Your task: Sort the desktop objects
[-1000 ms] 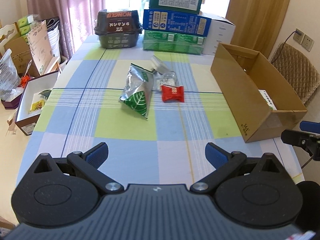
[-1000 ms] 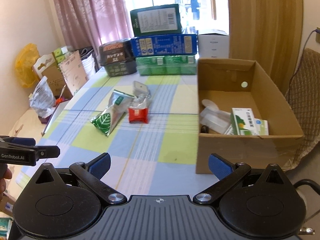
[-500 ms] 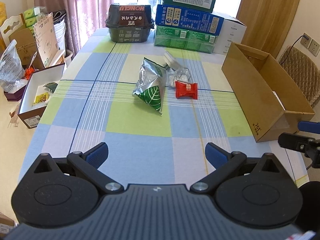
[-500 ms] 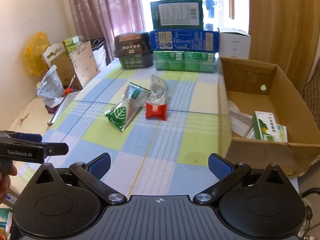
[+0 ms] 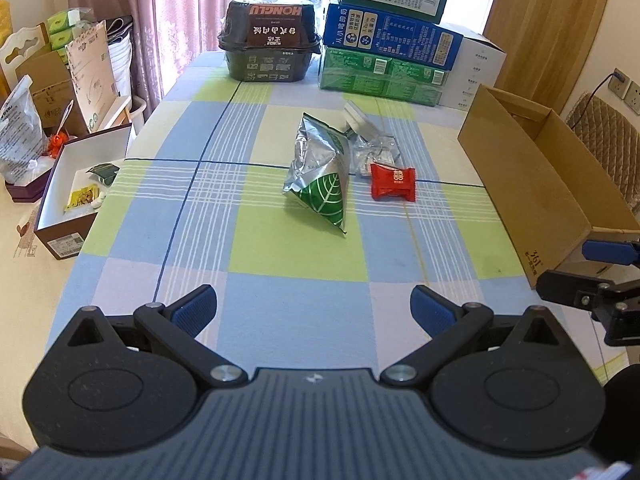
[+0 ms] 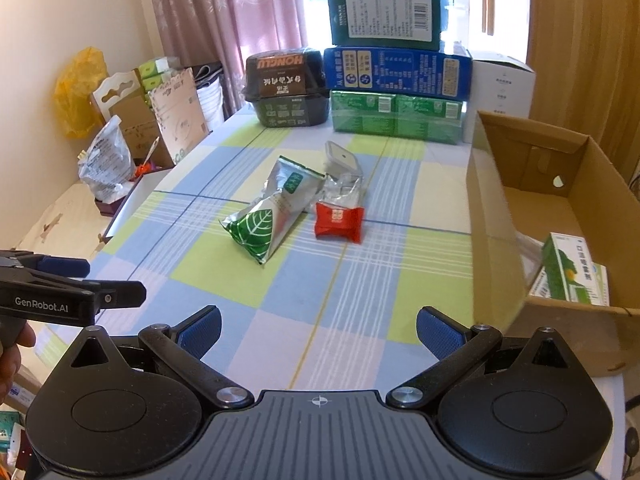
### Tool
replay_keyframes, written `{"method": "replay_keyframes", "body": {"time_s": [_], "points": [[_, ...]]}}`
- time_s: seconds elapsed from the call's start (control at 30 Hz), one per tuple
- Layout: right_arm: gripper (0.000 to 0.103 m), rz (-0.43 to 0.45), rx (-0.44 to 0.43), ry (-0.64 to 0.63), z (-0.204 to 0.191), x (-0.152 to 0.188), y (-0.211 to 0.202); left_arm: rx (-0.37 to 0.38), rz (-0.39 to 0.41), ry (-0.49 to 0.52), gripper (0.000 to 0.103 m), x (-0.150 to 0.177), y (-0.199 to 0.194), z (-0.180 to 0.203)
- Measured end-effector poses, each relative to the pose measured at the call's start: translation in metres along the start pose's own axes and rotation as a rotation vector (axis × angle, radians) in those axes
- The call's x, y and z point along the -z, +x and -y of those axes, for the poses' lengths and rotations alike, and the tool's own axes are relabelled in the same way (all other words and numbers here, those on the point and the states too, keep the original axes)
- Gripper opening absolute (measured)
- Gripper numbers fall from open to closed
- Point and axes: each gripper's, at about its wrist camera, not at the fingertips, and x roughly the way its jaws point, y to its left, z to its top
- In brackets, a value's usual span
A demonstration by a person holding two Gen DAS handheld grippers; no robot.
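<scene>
Two tools wide open, holding nothing.
Left tool (image 5: 314, 308) should reach mid-frame, pinch the silver leaf packet (image 5: 318, 178) gently; right tool (image 6: 318, 330) waits.

- a lived-in home room, set around a table with a checked cloth (image 5: 280, 248)
- pink curtains (image 6: 224, 20) at a window behind the table
- a quilted chair (image 5: 604, 136) right of the table
- stacked cartons (image 6: 396, 76) at the table's far end

Left tongs (image 5: 314, 306) spread wide, empty. Right tongs (image 6: 319, 328) spread wide, empty, alongside left, both level.
</scene>
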Motion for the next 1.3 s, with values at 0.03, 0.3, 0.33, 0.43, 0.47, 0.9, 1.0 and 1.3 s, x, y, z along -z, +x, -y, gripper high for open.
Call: {"method": "replay_keyframes", "body": {"time_s": [0.03,0.3,0.33,0.43,0.47,0.9,1.0,1.3], "points": [[0.101,-0.002,-0.002,-0.002,-0.001,-0.001,0.003,0.000,-0.001,0.003,0.101,-0.001,0.002,-0.001],[0.101,-0.018,-0.009,0.000,-0.002,-0.009,0.031,-0.007,-0.021,0.029,0.101,-0.012,0.024,-0.007],[0.101,-0.020,-0.008,0.001,-0.002,-0.010,0.034,-0.007,-0.024,0.034,0.101,-0.013,0.027,-0.008],[0.101,-0.022,-0.007,0.008,0.000,-0.013,0.043,-0.007,-0.031,0.042,0.101,-0.017,0.037,-0.008],[0.101,-0.024,-0.008,0.011,0.001,-0.014,0.046,-0.005,-0.034,0.043,0.101,-0.019,0.040,-0.009],[0.101,-0.039,-0.007,0.030,0.010,-0.027,0.092,0.006,-0.057,0.081,0.101,-0.037,0.077,-0.010],[0.101,-0.030,0.002,0.033,0.014,-0.032,0.104,0.013,-0.053,0.094,0.101,-0.045,0.086,-0.012],[0.101,0.006,0.030,0.054,0.028,-0.049,0.143,0.039,-0.045,0.136,0.101,-0.072,0.117,-0.019]]}}
